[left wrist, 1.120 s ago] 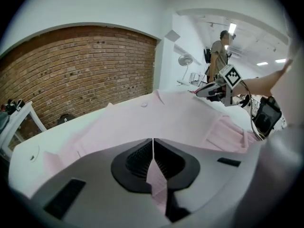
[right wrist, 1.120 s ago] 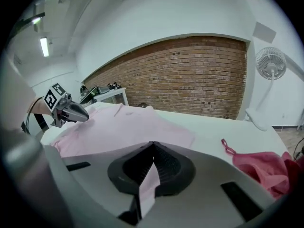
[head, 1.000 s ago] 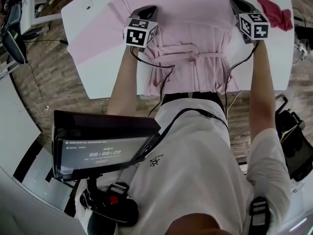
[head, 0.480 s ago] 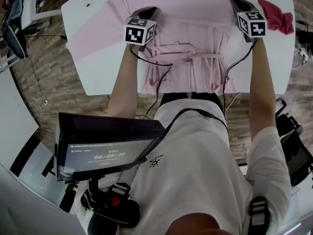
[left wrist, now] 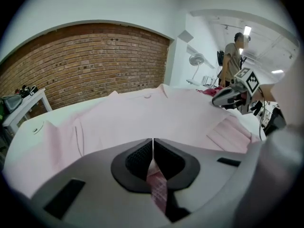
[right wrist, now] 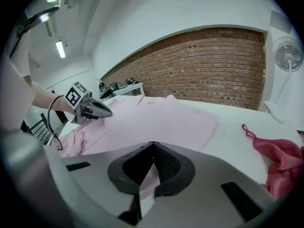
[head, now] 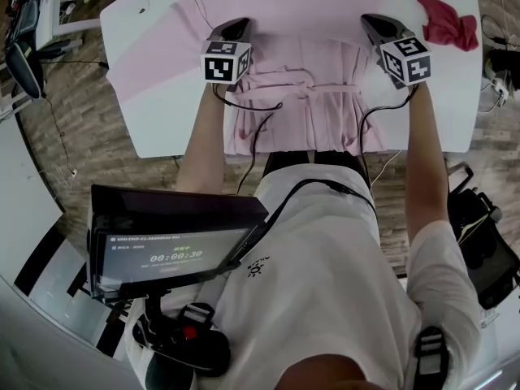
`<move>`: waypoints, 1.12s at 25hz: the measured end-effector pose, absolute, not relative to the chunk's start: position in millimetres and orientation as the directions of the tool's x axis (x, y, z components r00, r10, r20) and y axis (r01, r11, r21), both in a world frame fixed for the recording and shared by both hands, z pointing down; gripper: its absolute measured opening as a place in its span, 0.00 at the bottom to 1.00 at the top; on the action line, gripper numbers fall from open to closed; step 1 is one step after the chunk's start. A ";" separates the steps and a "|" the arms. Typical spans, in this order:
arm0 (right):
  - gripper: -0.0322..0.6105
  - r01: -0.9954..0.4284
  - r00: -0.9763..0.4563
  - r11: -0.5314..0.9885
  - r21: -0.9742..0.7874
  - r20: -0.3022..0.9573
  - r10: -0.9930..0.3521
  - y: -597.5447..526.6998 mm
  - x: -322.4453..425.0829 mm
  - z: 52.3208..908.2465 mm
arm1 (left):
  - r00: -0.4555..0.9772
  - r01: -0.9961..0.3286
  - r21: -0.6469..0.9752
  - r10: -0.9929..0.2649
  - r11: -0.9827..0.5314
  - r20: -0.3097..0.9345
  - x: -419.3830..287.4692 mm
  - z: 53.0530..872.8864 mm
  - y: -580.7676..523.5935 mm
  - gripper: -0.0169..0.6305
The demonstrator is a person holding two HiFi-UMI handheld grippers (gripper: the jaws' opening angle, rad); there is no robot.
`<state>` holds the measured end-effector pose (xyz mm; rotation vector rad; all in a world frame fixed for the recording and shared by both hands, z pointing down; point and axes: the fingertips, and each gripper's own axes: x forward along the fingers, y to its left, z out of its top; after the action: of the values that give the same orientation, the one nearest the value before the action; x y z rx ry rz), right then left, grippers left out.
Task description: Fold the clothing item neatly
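A pale pink garment lies spread on the white table, its lower part hanging over the near edge, with a tied belt across the waist. My left gripper is shut on a pinch of the garment's left side; in the left gripper view pink fabric sits between the closed jaws of that gripper. My right gripper is shut on the garment's right side. Seen in its own view, the right gripper has pale cloth caught in its jaws.
A crumpled red cloth lies at the table's far right corner, near the right gripper. A screen hangs at the person's chest. A person stands far back. A small table and a brick wall are beyond.
The right gripper has shifted left, inward over the garment, with the fabric still in it. The left gripper has barely moved.
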<state>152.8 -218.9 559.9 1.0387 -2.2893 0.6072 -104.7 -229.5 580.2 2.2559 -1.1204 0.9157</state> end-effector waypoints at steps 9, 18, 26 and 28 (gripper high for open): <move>0.05 -0.746 -0.540 0.649 -0.148 0.705 -0.461 -195.9 167.8 575.8 | 0.433 -0.842 0.139 -0.499 -0.521 0.750 -98.8 581.7 -229.1 0.05; 0.05 -0.752 -0.579 0.638 -0.168 0.632 -0.516 -187.5 171.8 553.4 | 0.380 -0.872 0.071 -0.576 -0.485 0.724 -89.6 561.8 -209.6 0.05; 0.05 -0.729 -0.646 0.648 -0.219 0.533 -0.547 -172.0 166.8 517.3 | 0.434 -0.857 0.084 -0.625 -0.508 0.649 -49.5 507.9 -176.2 0.03; 0.05 -0.722 -0.657 0.656 -0.219 0.513 -0.552 -167.5 162.3 505.2 | 0.453 -0.849 0.089 -0.631 -0.521 0.630 -39.6 491.5 -164.9 0.03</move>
<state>162.3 -167.5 505.2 1.0022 -2.4707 0.5768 -39.6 -164.9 491.5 2.3157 -1.2477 0.7613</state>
